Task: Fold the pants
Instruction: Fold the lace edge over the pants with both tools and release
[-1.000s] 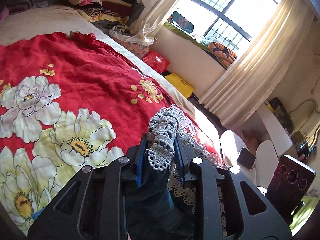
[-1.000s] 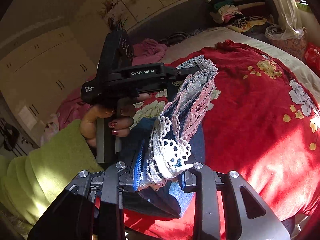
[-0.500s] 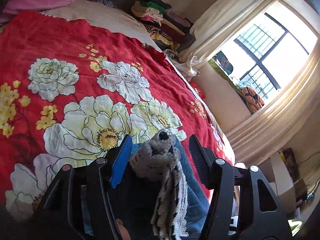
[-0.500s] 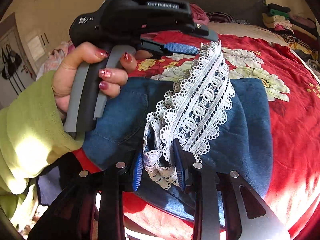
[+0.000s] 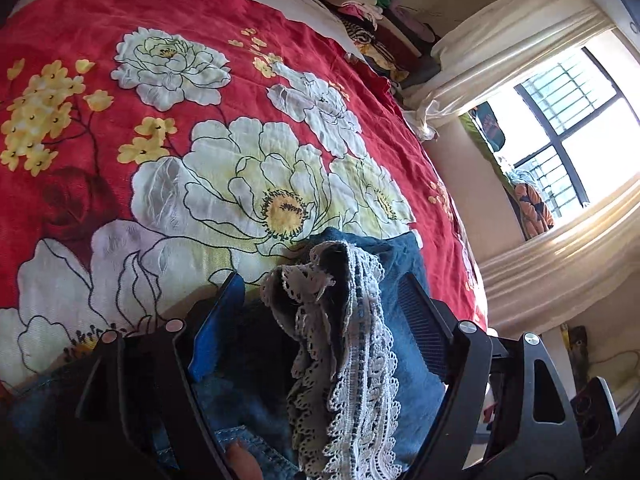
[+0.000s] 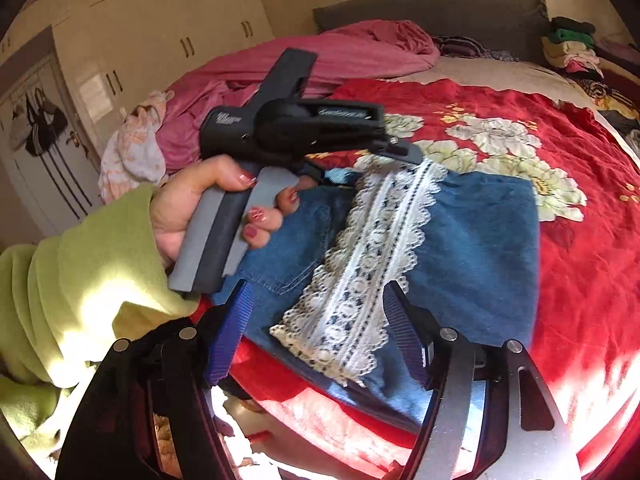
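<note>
A: Far left of the right wrist view, well clear of the pants: a green sleeve is seen, and the left hand is wrapped round a grey handle.

B: Noted. And the tool above that hand?

A: The left gripper is seen from the side, its tip over the far end of the lace band on the pants. From this angle its opening cannot be judged.

B: It is settled by the left wrist view. The left gripper is spread wide; bunched lace lies loose between the fingers, gripped by neither.

A: Position of the pants?

B: Blue denim, laid folded on the red floral bedspread, near its closest edge. The lace band runs along the top of the pants towards the right wrist camera.

A: The right gripper is likewise spread. Its blue-padded fingers are set either side of the near end of the lace, with nothing pinched.

B: Beyond the pants?

A: A pink blanket is heaped at the far left of the bed. Stacked clothes are seen far right of the pants, against the wall.

B: In the left wrist view, a barred window with cream curtains is recorded right of the pants.
</note>
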`<state>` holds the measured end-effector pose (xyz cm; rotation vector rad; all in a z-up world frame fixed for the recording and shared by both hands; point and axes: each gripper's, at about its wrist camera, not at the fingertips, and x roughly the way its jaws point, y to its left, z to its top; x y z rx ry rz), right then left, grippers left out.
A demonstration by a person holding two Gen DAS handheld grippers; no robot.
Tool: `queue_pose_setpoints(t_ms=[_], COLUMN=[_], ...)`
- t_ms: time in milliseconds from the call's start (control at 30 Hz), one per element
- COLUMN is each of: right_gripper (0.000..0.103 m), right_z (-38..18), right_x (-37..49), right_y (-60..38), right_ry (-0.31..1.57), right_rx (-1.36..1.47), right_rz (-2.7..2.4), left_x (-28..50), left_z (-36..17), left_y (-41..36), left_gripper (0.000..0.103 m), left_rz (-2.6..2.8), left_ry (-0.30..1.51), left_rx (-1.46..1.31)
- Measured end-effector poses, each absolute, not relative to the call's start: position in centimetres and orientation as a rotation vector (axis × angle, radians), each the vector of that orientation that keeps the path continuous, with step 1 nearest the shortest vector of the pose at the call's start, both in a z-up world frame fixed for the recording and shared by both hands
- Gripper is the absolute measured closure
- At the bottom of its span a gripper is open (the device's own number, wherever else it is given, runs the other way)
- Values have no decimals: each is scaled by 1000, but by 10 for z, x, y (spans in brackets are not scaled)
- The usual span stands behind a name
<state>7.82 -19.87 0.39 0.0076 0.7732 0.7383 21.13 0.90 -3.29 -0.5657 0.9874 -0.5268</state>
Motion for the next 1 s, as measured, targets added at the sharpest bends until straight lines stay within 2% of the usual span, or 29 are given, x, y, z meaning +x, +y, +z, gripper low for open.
queue_pose_setpoints(t_ms=[33, 67, 100, 167, 300, 433, 467, 500, 533, 667, 733, 800, 1000], right_gripper=[36, 36, 36, 36, 36, 36, 37, 37, 37, 36, 35, 31, 31], right_z=[5, 5, 5, -1, -13, -34, -41, -47, -51, -43, -30, -22, -18], right_x=[91, 104, 119, 148, 199, 233, 239, 241, 243, 230, 214, 193, 120], right_y=[-210, -220, -230, -245, -257, -248, -243, -240, -237, -241, -249, -257, -272], right_ry=[781, 793, 809, 852, 888, 939, 953, 959, 963, 930, 897, 873, 831], right_rx=[32, 57, 84, 117, 116, 87, 47, 9, -13, -7, 66, 109, 137], right_rz=[683, 643, 605, 543, 463, 417, 395, 370, 363, 382, 433, 467, 513], left_x=[212, 213, 213, 209, 193, 205, 206, 206, 204, 183, 165, 145, 84], left_z=[-33, -32, -31, -26, -6, -26, -31, -34, -35, -25, -16, -9, -4], left_y=[7, 5, 4, 5, 9, 3, 3, 3, 5, 14, 18, 23, 25], left_gripper=[49, 72, 88, 90, 88, 82, 77, 65, 60, 50, 48, 48, 48], left_rz=[-533, -532, -518, -524, -546, -449, -432, -410, -394, -345, -320, -301, -311], left_ry=[990, 990, 990, 975, 896, 956, 963, 963, 957, 934, 924, 936, 964], left_rx=[-569, -563, -548, -551, -509, -412, -411, -401, -395, -394, -369, -389, -447])
